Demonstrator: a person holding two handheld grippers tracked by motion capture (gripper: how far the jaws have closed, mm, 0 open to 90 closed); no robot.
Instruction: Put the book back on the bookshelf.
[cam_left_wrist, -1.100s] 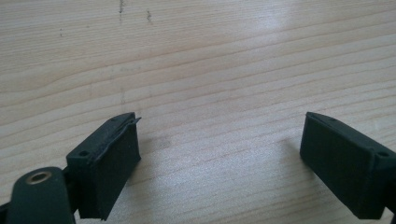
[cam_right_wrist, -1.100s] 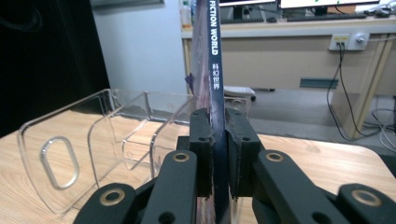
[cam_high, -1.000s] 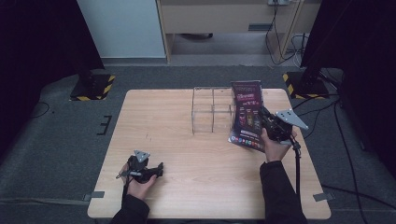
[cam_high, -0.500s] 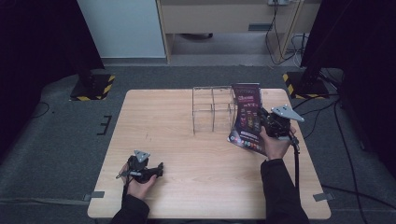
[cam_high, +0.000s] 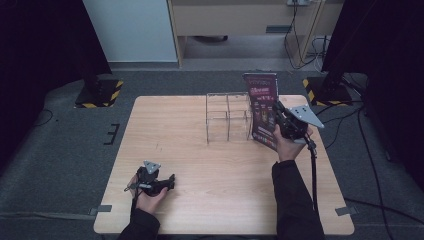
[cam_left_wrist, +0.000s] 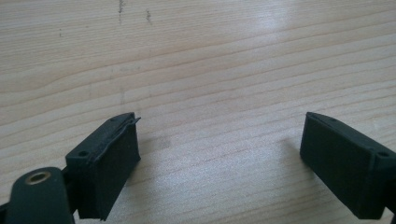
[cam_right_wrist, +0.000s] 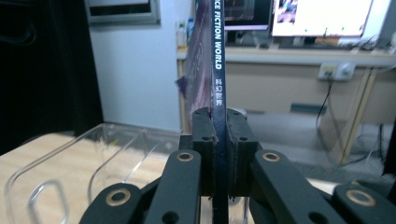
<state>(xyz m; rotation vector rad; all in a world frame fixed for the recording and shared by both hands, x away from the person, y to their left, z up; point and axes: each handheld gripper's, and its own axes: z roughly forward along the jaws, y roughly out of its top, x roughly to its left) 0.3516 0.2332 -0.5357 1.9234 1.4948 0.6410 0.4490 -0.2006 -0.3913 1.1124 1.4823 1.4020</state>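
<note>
Your right hand-held gripper (cam_high: 278, 116) was clamped on the magazine (cam_high: 263, 107), held upright at the frame's upper right beside the clear rack (cam_high: 228, 116). Your left hand-held gripper (cam_high: 170, 181) rested released on the desk (cam_high: 210, 170), lower left.

A lab: black curtains (cam_high: 45, 45), hazard-striped stand bases (cam_high: 97, 94), lit monitors (cam_right_wrist: 322, 16).

High view: overhead, facing forward-down on table (cam_high: 200, 165). Gripper views: close along jaws; all share tabletop.

The right hand-held gripper (cam_high: 278, 116) has lifted the magazine (cam_high: 263, 107) higher — now upright beside the clear rack (cam_high: 228, 117).
</note>
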